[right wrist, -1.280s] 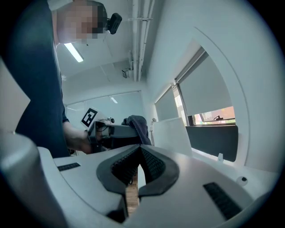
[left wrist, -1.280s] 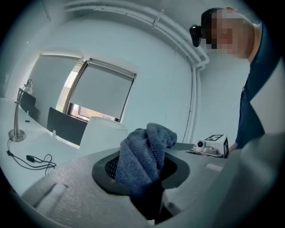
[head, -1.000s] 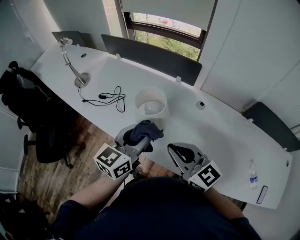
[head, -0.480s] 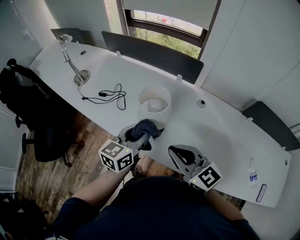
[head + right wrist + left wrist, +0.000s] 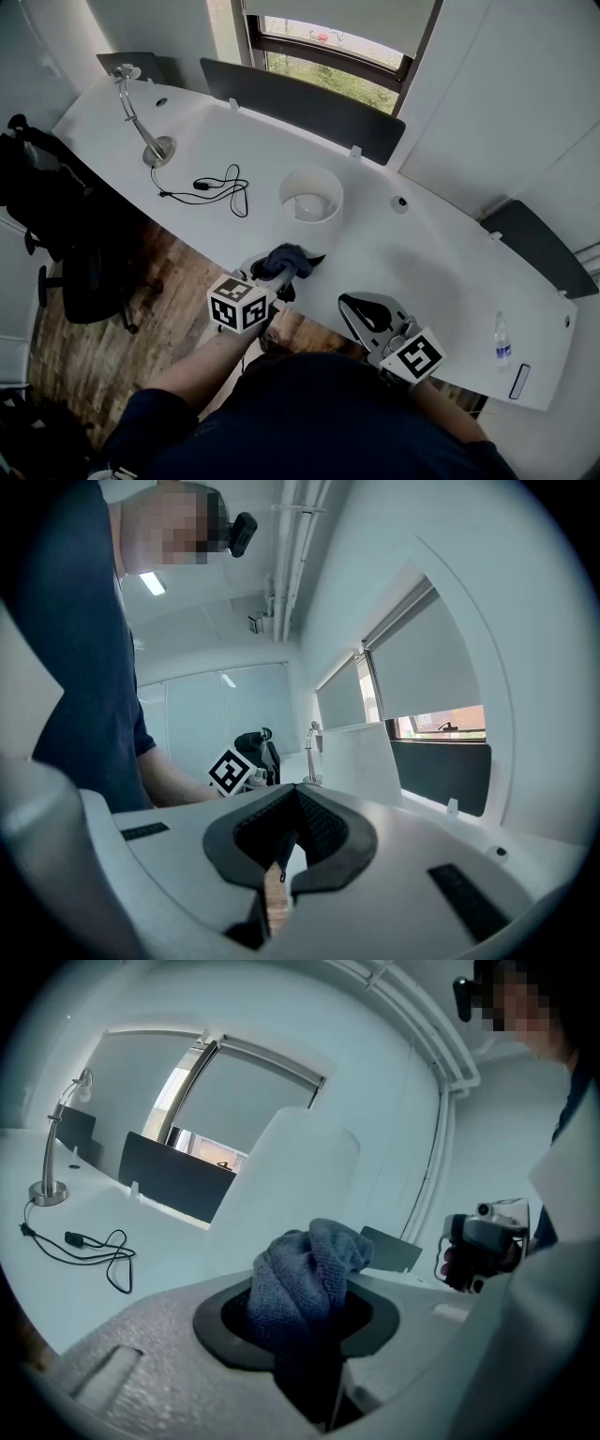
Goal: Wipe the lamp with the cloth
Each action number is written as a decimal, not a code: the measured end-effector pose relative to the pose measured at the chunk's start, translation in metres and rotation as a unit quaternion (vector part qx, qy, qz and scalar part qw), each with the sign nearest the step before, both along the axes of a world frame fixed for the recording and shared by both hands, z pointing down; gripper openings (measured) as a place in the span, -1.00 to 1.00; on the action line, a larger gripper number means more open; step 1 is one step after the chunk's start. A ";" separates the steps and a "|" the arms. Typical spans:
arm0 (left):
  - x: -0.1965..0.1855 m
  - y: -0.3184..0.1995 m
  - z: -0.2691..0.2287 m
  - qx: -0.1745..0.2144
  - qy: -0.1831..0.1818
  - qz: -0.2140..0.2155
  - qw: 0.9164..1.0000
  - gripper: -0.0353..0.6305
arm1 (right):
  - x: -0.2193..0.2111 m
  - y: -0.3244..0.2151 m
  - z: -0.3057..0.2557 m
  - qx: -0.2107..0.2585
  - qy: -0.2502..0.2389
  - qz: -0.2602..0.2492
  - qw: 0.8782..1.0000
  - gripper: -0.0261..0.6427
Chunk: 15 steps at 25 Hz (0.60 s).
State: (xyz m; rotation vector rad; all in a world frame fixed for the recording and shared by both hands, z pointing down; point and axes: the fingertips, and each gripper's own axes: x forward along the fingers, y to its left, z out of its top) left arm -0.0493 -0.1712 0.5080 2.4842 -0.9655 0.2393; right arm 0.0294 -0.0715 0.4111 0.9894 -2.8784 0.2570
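Now | left tongs (image 5: pixel 280 271) clenching cloth (image 5: pixel 291 255) near lamp (image 5: pixel 309 223) | right tongs (image 5: pixel 354 305) closed, empty

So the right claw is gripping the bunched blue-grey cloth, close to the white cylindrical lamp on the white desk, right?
Not quite: the left claw grips the bunched blue-grey cloth, as the left gripper view shows; the right claw holds nothing. The cloth is indeed close to the white cylindrical lamp on the white desk.

White desk (image 5: pixel 422 253), window (image 5: pixel 319 80), wooden floor (image 5: pixel 178 309)
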 end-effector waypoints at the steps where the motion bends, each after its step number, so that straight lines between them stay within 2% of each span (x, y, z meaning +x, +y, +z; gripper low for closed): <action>1: 0.001 -0.001 0.000 0.000 0.000 0.002 1.000 -0.50 | 0.000 0.001 0.001 -0.001 0.001 0.001 1.000 -0.89; 7: 0.004 -0.002 -0.033 0.023 0.013 0.021 0.999 -0.50 | 0.000 0.000 0.001 -0.003 0.001 0.009 1.000 -0.89; 15: 0.001 -0.014 -0.104 0.080 0.043 0.031 0.995 -0.50 | -0.002 -0.005 -0.001 -0.001 -0.004 0.010 1.000 -0.89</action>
